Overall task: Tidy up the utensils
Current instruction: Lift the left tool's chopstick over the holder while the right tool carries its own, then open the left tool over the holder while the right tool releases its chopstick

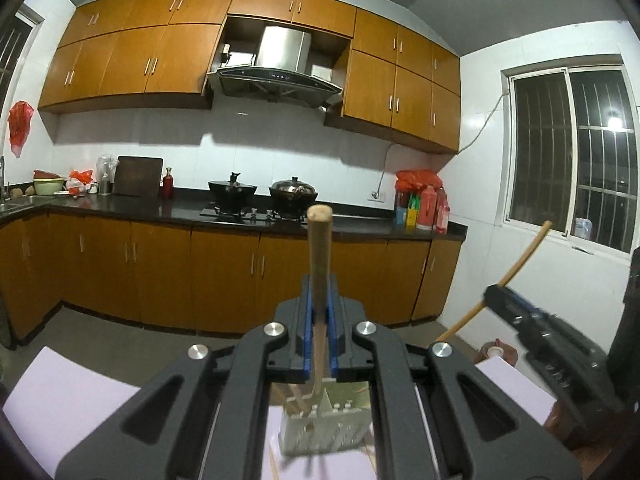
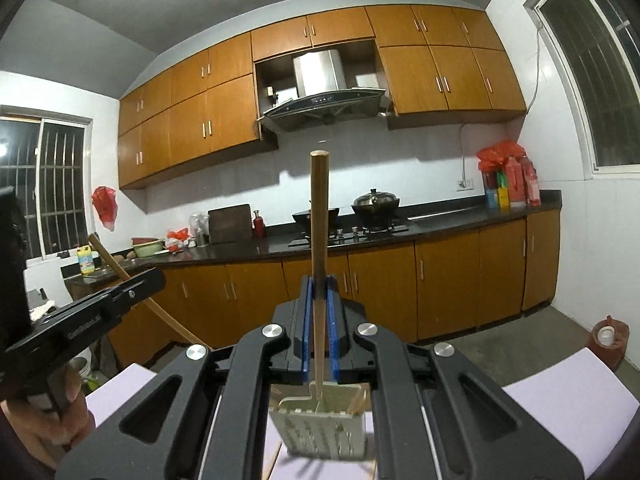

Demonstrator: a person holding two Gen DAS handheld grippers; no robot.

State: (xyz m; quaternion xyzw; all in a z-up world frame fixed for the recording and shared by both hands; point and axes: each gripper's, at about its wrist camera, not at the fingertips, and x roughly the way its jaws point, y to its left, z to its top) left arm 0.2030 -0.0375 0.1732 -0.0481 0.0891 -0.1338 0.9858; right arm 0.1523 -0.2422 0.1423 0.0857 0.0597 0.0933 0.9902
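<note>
Below, white rack w/ sticks; both tongs grip chopsticks.

Home kitchen showing: wooden cabinets lining wall, range hood hanging over gas stove, lidded pots sitting there, bottles crowding counter's right end.

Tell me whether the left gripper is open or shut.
Shut: the left gripper has its blue fingers clamping a wooden chopstick.

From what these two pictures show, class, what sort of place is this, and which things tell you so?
A home kitchen. A stove with two lidded pots sits under a steel hood, and wooden cupboards line the wall above a dark counter.
</note>
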